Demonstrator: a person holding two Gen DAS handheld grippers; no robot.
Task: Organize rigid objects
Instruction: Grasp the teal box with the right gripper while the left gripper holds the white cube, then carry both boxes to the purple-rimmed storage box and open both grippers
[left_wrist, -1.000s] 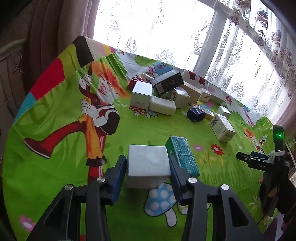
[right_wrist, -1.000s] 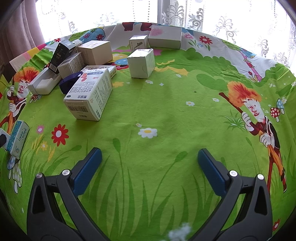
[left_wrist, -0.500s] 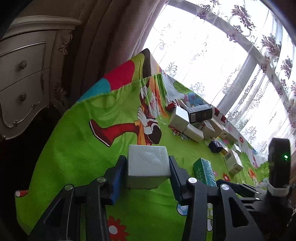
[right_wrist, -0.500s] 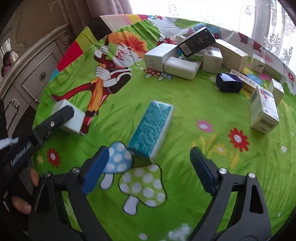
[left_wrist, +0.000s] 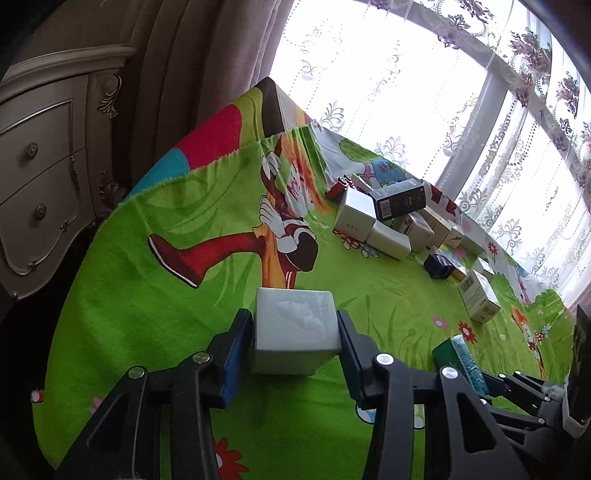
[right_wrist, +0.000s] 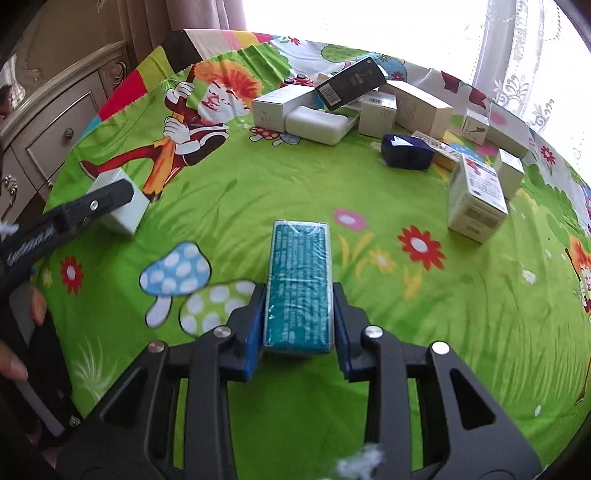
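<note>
My left gripper is shut on a white box and holds it over the near left part of the green cartoon tablecloth. The same box and left gripper show at the left of the right wrist view. My right gripper is shut on a teal box, which lies lengthwise on the cloth. The teal box also shows at the lower right of the left wrist view.
A cluster of several boxes lies at the far side: a black box leaning on white ones, a dark blue box, a medicine box. A dresser stands left of the table. Window curtains hang behind.
My right gripper has moved onto the teal box and closed on it. My left gripper still holds the white box and has shifted a little.
</note>
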